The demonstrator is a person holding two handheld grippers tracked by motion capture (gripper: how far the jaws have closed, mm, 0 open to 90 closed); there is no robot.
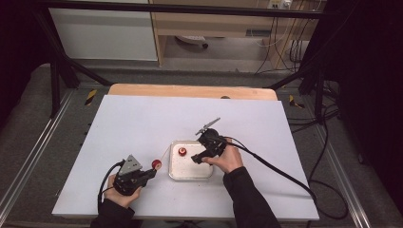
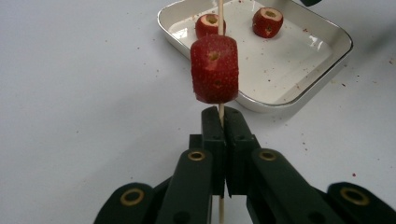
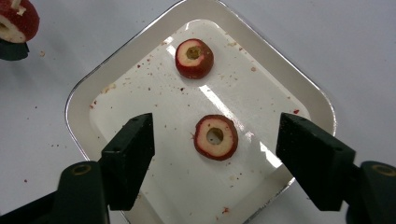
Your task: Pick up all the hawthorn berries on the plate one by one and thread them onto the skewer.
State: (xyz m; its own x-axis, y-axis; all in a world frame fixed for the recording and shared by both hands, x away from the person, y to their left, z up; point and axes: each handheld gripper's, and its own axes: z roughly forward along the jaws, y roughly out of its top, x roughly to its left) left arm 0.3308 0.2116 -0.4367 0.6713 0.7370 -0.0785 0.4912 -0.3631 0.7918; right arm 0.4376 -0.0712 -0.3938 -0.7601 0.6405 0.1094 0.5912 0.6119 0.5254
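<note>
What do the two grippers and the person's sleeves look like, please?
Both the left gripper and the right gripper are black, with blocky jaws and brass-coloured rivets at the joints. Each carries a grey three-cornered plate and trails a black cable. The person wears dark long sleeves.

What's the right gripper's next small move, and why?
Probably lower and close on the nearer fruit piece. The right gripper is open above the tray, jaws either side of it, while the left gripper holds a skewer with one piece on it.
</note>
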